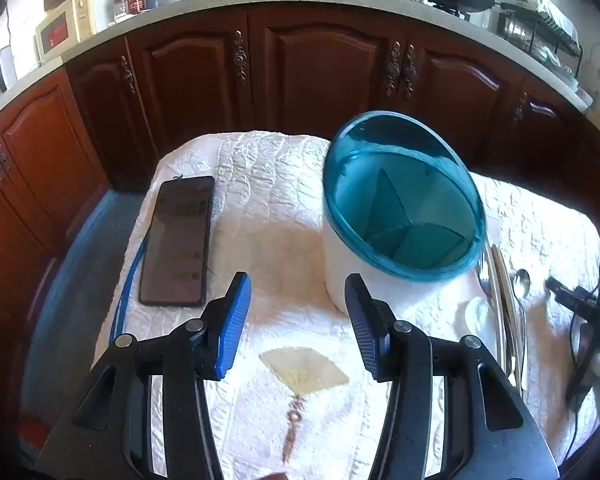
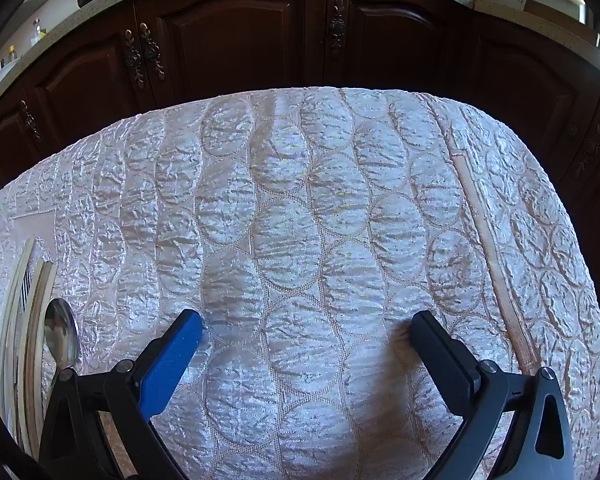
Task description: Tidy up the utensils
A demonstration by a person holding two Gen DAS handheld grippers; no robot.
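A white utensil holder with a teal divided rim (image 1: 404, 204) stands on the quilted white cloth (image 1: 268, 208); its compartments look empty. To its right lie a metal spoon (image 1: 522, 284), a white ceramic spoon (image 1: 478, 312) and pale chopsticks (image 1: 502, 280). My left gripper (image 1: 298, 292) is open and empty, just in front of the holder's left side. In the right wrist view the metal spoon (image 2: 62, 336) and chopsticks (image 2: 36, 320) lie at the left edge. My right gripper (image 2: 306, 328) is open and empty, low over the cloth (image 2: 320, 200), to the right of the utensils.
A dark phone (image 1: 178, 240) lies on the cloth left of the holder, with a blue cable beside it. The other gripper's black body (image 1: 580, 304) shows at the far right. Dark wooden cabinets (image 1: 312, 72) stand behind the table's far edge.
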